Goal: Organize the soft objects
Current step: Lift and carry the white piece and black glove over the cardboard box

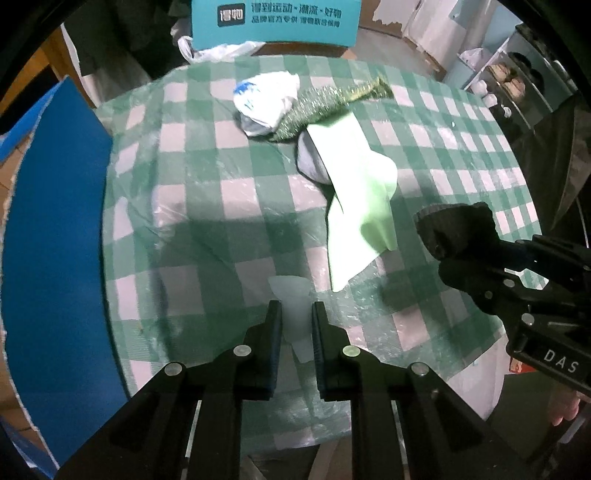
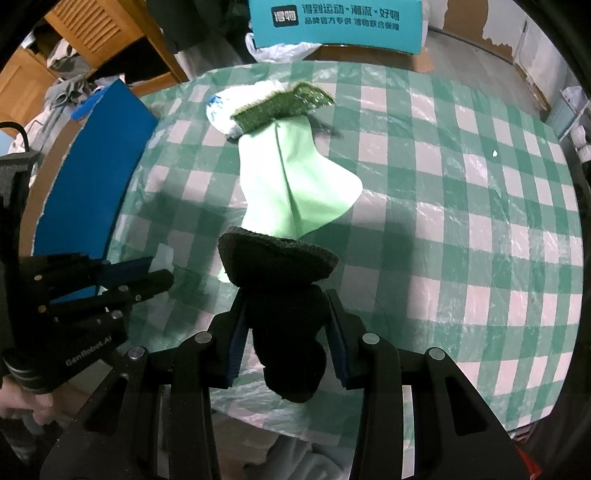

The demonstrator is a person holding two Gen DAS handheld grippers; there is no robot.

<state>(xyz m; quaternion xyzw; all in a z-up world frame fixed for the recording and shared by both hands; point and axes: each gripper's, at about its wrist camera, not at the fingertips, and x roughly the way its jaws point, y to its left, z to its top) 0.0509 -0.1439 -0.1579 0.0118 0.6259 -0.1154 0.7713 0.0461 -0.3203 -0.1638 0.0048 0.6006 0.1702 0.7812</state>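
Note:
In the left wrist view my left gripper [image 1: 295, 306] is shut on a thin, translucent whitish piece of plastic film [image 1: 291, 295], held just above the table. My right gripper [image 2: 286, 299] is shut on a dark knitted sock [image 2: 280, 262], whose open cuff sticks out past the fingertips. A pale green cloth [image 2: 295, 177] lies spread in the table's middle, beyond both grippers. At its far end a glittery green fabric [image 2: 284, 107] rests on a crumpled white bag with blue print [image 2: 221, 110]. A grey item [image 1: 310, 158] peeks from under the green cloth.
The round table [image 2: 461, 229] wears a green-and-white checked cloth under clear plastic. A blue board [image 1: 55, 240] leans at its left edge. A teal printed box [image 2: 336, 22] and a plastic bag stand behind it. Shelves [image 1: 517, 85] are at the far right.

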